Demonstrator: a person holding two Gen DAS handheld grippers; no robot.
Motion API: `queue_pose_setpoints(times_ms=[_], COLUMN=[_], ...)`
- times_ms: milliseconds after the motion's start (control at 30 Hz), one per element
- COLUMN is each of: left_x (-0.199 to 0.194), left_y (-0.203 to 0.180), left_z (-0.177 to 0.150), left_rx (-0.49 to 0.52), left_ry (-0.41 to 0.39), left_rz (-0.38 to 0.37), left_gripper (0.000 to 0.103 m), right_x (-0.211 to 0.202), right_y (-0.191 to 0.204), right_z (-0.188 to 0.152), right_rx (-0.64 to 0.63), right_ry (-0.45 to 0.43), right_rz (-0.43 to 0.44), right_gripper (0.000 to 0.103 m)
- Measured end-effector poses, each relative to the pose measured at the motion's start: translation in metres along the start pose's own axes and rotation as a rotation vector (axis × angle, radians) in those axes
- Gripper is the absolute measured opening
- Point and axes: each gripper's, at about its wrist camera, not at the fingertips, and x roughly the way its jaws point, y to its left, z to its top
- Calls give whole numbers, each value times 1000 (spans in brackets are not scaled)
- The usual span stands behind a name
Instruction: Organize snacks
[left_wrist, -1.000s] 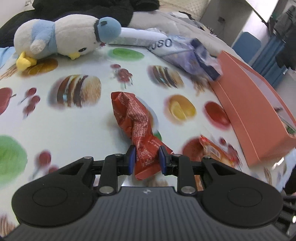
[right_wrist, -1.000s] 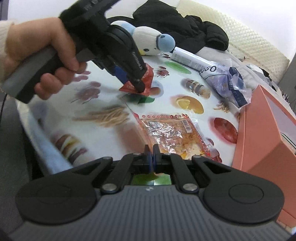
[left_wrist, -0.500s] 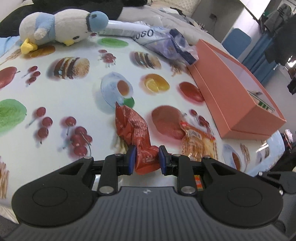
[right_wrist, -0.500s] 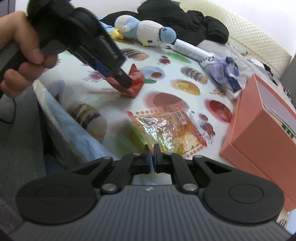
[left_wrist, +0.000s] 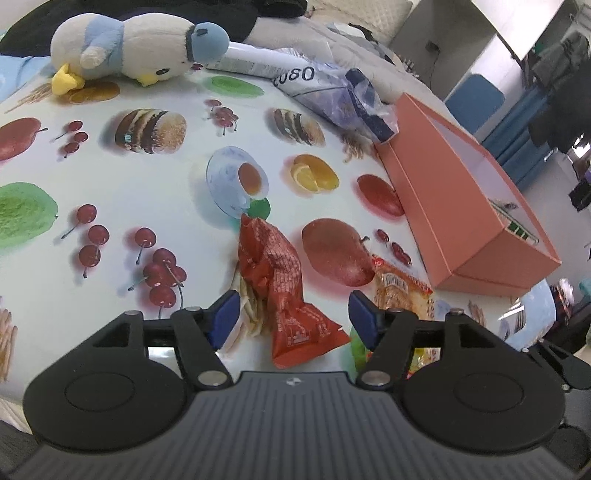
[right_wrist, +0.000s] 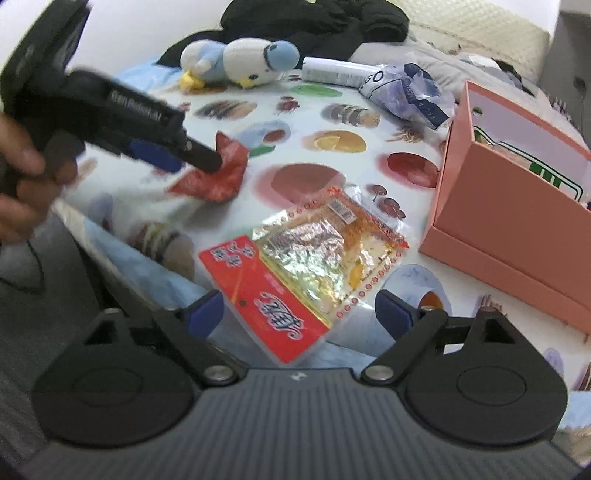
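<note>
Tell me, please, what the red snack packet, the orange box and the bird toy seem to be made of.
Red snack packet: thin plastic film, probably; it is crumpled and slightly glossy.
Orange box: likely cardboard, matte, with straight flat walls and sharp edges.
Bird toy: soft plush fabric, fuzzy and rounded.

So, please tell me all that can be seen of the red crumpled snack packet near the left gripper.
The red snack packet is a crinkled, glossy foil-like bag with small white print, twisted along its length. It lies on the fruit-printed tablecloth, one end pointing at the printed teacup, the other flaring out between the fingers of the left gripper. The jaws stand wide open and neither pad touches it. The right wrist view shows it blurred beside that gripper's finger.
</note>
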Motion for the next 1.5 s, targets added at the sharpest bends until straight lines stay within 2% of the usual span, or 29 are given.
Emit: queue_pose_setpoints(times_ms=[133,233,300,433,600,800,867,1000,1200,1267,1433,1500], left_x=[3,7,10,15,20,28,31,36,42,43,46,47], left_y=[0,0,1,3,2,-1,0,-1,-4,-5,-5,-6], left_z=[1,4,5,8,8,4,4,2,0,1,2,2], left_rx=[-34,-62,-76,-102,-105,-79,-73,-60,-42,-39,-23,-13], left_ry=[-15,-32,-41,-52,-50,-43,-37,-19,-11,-7,-4,-6], left_rz=[26,41,53,64,58,75,79,85,93,90,99,107], left_gripper=[70,70,70,70,69,68,66,62,58,57,52,45], right_x=[-11,-13,-7,23,53,76,83,83,80,79,79,79], right_y=[-6,-10,-11,-16,-20,-12,-11,-11,-12,-10,-8,-9], right_z=[17,31,37,41,38,37,33,31,32,33,33,33], right_rx=[151,254,299,381,424,366,347,335,321,310,288,285], right_ry=[-46,-89,-105,-54,-6,21,34,20,13,14,12,13], right_rz=[66,83,38,-88,-141,-211,-198,-185,-161,-142,-133,-126], right_gripper=[90,90,90,90,90,90,93,92,75,66,62,59])
